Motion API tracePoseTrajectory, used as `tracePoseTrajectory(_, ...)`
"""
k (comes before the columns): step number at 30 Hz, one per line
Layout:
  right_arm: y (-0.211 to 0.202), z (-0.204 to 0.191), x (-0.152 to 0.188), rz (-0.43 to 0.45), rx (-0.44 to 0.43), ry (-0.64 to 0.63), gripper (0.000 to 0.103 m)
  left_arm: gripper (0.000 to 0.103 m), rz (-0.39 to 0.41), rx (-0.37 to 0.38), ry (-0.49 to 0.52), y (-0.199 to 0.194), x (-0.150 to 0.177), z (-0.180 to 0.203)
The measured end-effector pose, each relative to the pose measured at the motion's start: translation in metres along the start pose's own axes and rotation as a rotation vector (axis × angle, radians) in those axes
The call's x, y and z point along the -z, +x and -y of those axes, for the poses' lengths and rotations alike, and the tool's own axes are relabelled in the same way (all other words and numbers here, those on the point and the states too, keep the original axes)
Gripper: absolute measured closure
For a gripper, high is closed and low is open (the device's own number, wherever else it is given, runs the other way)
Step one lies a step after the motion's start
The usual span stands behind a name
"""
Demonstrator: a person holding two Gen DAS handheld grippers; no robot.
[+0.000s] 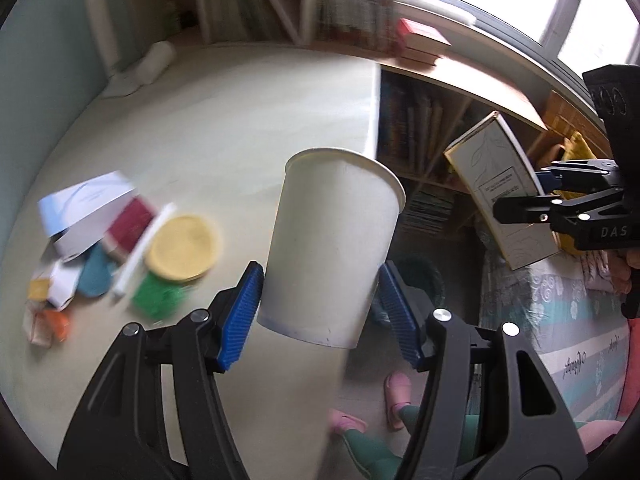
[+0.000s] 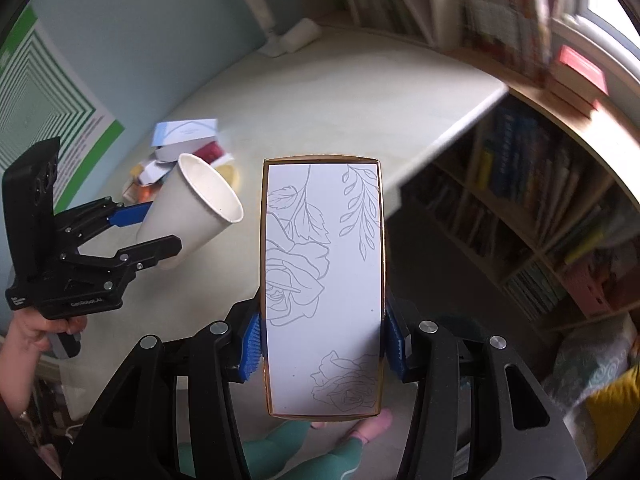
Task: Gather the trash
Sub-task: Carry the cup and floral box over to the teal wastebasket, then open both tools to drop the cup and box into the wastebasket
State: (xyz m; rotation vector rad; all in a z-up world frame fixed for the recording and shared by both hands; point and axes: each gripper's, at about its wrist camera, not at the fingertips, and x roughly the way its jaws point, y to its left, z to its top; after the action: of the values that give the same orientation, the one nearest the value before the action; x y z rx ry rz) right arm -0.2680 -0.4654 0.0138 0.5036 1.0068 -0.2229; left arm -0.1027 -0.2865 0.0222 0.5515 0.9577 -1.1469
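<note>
Left gripper (image 1: pixel 320 304): held above the table edge, blue pads (image 1: pixel 240 316) pinching one white paper cup (image 1: pixel 334 244) by its lower wall; from the right wrist view the cup (image 2: pixel 192 208) tilts, mouth up and to the right. One hand (image 2: pixel 28 332) grips the handle below it.

Left of this gripper, on the pale table (image 1: pixel 224 120): one blurred litter pile (image 1: pixel 116 240) – one yellow disc, one green piece, one dark red piece, one blue piece, one white stick, a few white and blue papers, small orange and yellow scraps; exact count unclear. Bare tabletop lies beyond the pile.

Right gripper (image 2: pixel 323 344): level beside the left one, well apart from it, pads clamped on the long sides of one flat white box (image 2: pixel 324 280) with gold rim and line-drawn roses, off the table edge.

Beyond the right gripper: table edge, then bookshelves (image 2: pixel 532 216). Below the grippers: one dark bin (image 1: pixel 420 280) on the floor, two pink slippers (image 1: pixel 396 400)
</note>
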Motion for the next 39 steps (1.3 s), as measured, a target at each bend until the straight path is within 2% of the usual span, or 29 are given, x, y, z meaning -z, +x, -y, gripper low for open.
tracePoseTrajectory(6, -0.007, 0.075, 0.047, -0.037, 0.033, 0.123, 0.053, 0.045, -0.051, 0.07, 0.083, 0.039, -0.025, 0.083)
tracePoseTrajectory(10, 0.003, 0.116, 0.076, -0.07, 0.035, 0.198, 0.053, 0.045, -0.127, 0.103, 0.125, 0.077, -0.027, 0.13)
tracePoseTrajectory(15, 0.025, 0.163, 0.109, -0.109, 0.03, 0.305, 0.053, 0.045, -0.235, 0.173, 0.112, 0.134, -0.019, 0.166)
tracePoseTrajectory(20, 0.047, 0.198, 0.129, -0.147, -0.002, 0.393, 0.053, 0.045, -0.33, 0.159, 0.146, 0.183, -0.003, 0.196)
tracePoseTrajectory(24, 0.063, 0.218, 0.136, -0.175, -0.018, 0.431, 0.051, 0.044, -0.368, 0.167, 0.158, 0.209, 0.001, 0.212)
tracePoseTrajectory(27, 0.064, 0.231, 0.138, -0.16, -0.024, 0.456, 0.037, 0.046, -0.393, 0.168, 0.153, 0.224, 0.0, 0.219)
tracePoseTrajectory(30, 0.059, 0.242, 0.138, -0.141, -0.012, 0.477, 0.031, 0.034, -0.408, 0.176, 0.121, 0.237, -0.001, 0.22)
tracePoseTrajectory(31, 0.058, 0.246, 0.138, -0.139, -0.011, 0.482, 0.031, 0.03, -0.41, 0.178, 0.114, 0.24, -0.001, 0.218)
tracePoseTrajectory(39, 0.041, 0.257, 0.143, -0.117, -0.004, 0.481, 0.031, 0.029, -0.42, 0.152, 0.107, 0.237, -0.003, 0.213)
